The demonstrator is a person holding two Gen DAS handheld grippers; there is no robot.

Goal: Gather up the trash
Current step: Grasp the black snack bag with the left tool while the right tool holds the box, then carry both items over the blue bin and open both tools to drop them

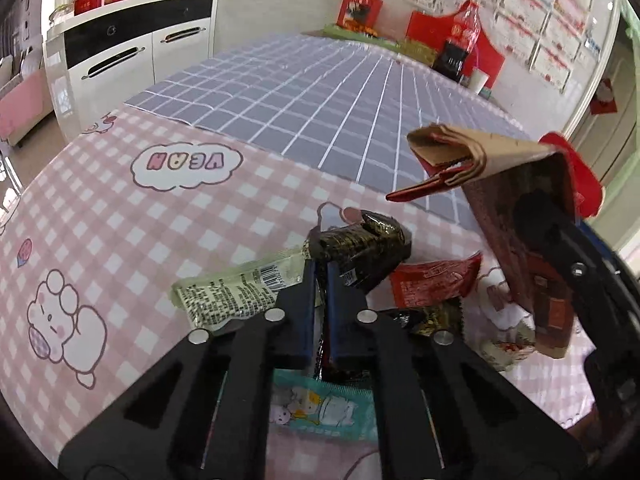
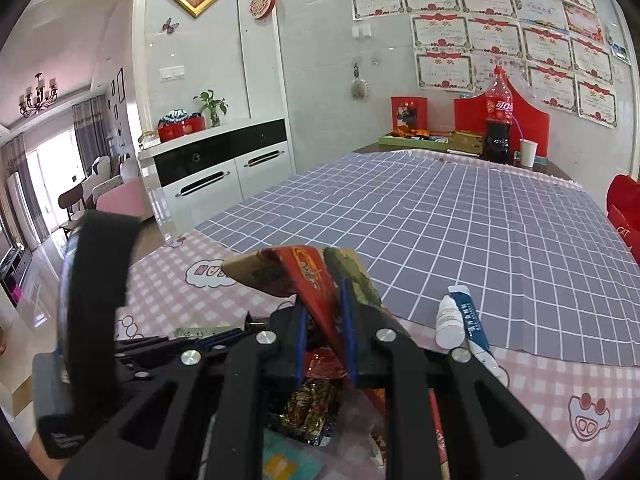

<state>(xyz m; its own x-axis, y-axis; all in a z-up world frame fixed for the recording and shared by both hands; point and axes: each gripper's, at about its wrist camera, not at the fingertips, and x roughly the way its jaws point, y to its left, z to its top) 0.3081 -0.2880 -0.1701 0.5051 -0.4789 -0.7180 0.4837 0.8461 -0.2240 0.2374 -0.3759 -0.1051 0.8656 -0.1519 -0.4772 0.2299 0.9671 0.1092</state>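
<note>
- The left gripper [image 1: 320,276] is clenched on a dark wrapper [image 1: 362,246] with gold print, lifted just over the pink checked tablecloth [image 1: 120,216].
- The right gripper [image 2: 324,316] is clamped on a flattened brown paper bag [image 2: 280,272] with red and green print, raised off the table.
- Around the left fingers lie a pale green wrapper [image 1: 236,290] with a barcode, a red wrapper [image 1: 432,282] and a teal cartoon packet [image 1: 324,408].
- The cloth's cloud reads "VEAN" [image 1: 186,160], upside down.
- An eye-drop bottle [image 2: 449,322] and a blue tube [image 2: 476,328] lie touching.
- A red-labelled cola bottle [image 2: 498,118] stands far back.
</note>
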